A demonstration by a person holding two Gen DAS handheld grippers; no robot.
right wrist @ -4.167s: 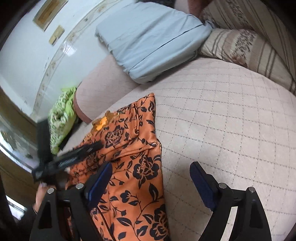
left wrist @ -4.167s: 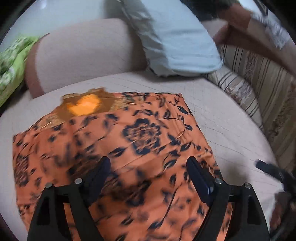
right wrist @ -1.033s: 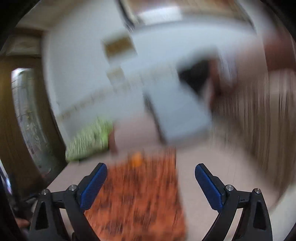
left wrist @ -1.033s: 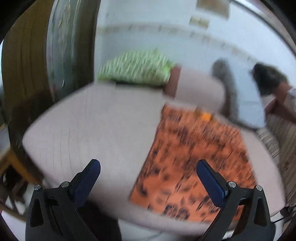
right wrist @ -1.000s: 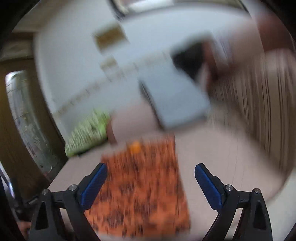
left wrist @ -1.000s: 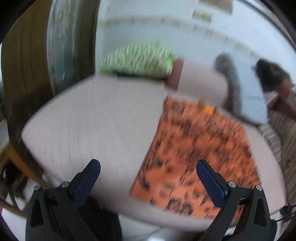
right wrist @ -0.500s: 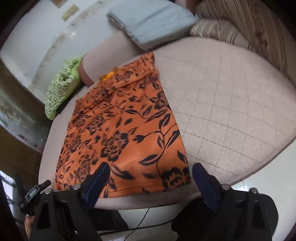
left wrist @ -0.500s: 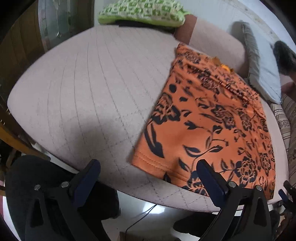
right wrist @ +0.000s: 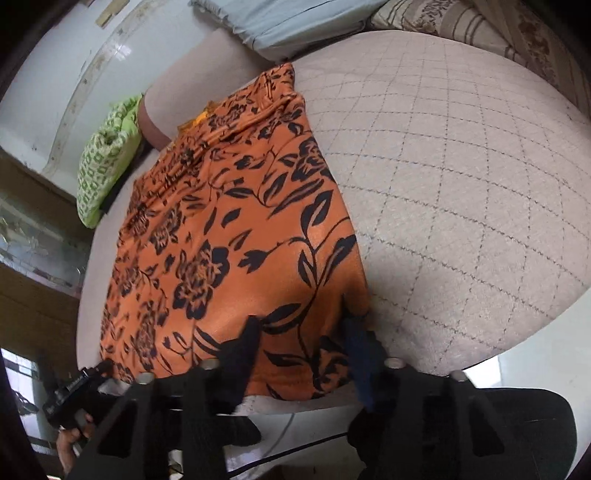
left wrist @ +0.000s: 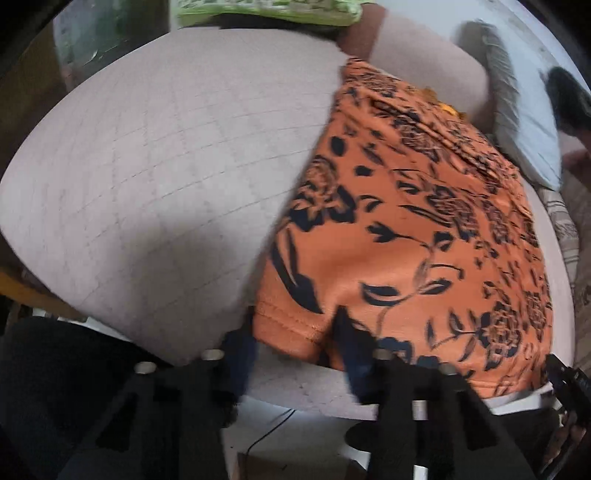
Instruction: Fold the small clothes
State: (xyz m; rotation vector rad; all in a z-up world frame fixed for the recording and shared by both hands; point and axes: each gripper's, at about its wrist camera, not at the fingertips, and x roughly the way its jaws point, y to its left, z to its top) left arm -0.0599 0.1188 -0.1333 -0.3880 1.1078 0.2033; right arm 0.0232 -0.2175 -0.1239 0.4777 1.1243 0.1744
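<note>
Orange floral garment [left wrist: 424, 236] is spread flat on the quilted cushion [left wrist: 155, 177]. Its near left corner is straddled by the closing left gripper [left wrist: 291, 345], its near right corner by the closing right gripper [right wrist: 301, 338]; a firm pinch cannot be told.

We log: garment [right wrist: 229, 236] flat on cushion [right wrist: 461, 206] | pillow [right wrist: 295, 22] behind | grippers at garment's near corners.
</note>
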